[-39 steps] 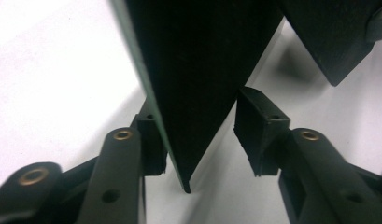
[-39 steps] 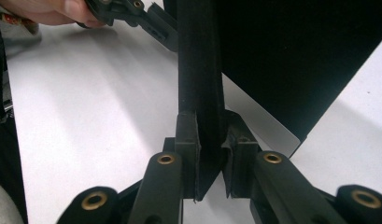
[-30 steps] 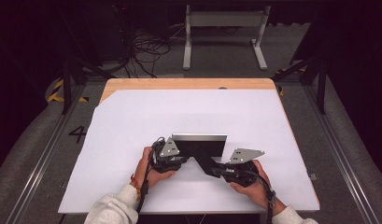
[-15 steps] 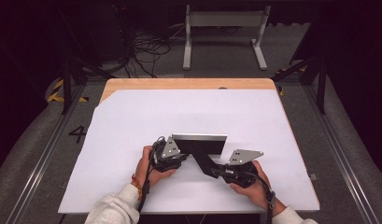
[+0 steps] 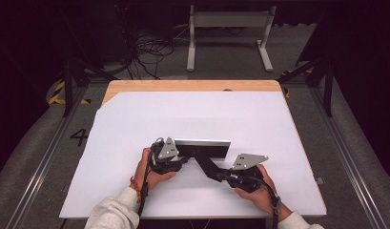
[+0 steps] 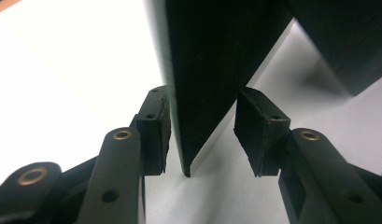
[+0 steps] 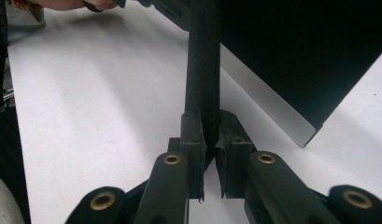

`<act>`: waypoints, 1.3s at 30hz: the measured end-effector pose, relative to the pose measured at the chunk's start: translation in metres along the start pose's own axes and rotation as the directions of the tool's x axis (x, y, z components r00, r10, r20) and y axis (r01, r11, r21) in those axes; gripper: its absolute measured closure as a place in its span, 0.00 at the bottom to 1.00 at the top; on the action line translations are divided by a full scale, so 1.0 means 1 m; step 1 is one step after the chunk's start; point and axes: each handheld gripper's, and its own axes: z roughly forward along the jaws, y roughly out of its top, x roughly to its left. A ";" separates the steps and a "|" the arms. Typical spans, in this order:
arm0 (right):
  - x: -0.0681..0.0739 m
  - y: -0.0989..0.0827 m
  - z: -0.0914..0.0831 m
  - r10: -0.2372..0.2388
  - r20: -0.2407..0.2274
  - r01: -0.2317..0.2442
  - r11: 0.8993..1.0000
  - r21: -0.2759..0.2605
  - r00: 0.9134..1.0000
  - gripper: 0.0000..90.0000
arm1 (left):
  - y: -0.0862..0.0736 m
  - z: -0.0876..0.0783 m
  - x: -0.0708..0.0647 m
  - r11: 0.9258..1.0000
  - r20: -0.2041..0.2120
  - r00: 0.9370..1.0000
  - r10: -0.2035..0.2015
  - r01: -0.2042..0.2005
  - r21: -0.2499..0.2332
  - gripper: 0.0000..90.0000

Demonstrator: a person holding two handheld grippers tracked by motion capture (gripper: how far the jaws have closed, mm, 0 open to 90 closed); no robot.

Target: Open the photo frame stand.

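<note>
A flat black panel (image 5: 202, 149) with a silver edge stands upright on the white sheet (image 5: 192, 114), near the front middle. A black strut (image 5: 208, 166) slants from its back toward the right. My left gripper (image 5: 181, 155) is at the panel's left end. In the left gripper view its jaws (image 6: 200, 135) straddle the panel's edge (image 6: 212, 70) with a gap on each side, so it is open. My right gripper (image 5: 217, 173) holds the strut. Its jaws have just been closing, and its pads (image 7: 194, 135) press on the strut (image 7: 202, 60) in front of the panel (image 7: 296, 56).
The white sheet covers most of a wooden table (image 5: 192, 86), whose bare strip shows at the back. Behind the table are a grey floor, loose cables (image 5: 149, 52) and a metal stand (image 5: 228, 33). Rails run along both sides of the table.
</note>
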 end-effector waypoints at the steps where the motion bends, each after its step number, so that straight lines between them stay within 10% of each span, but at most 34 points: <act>1: 0.000 0.000 -0.001 0.002 -0.001 -0.002 1.000 -0.005 1.000 0.93 | 0.000 -0.002 0.000 1.000 0.006 1.000 -0.002 0.002 -0.007 0.62; 15: 0.000 0.002 -0.007 0.000 0.000 0.000 1.000 -0.025 1.000 0.95 | 0.003 -0.015 -0.001 0.999 0.042 0.999 0.018 -0.016 -0.048 0.72; 39: 0.004 0.002 -0.009 -0.018 -0.015 0.018 1.000 0.001 1.000 0.96 | 0.005 -0.013 -0.013 0.999 -0.043 0.998 0.046 -0.047 -0.015 0.74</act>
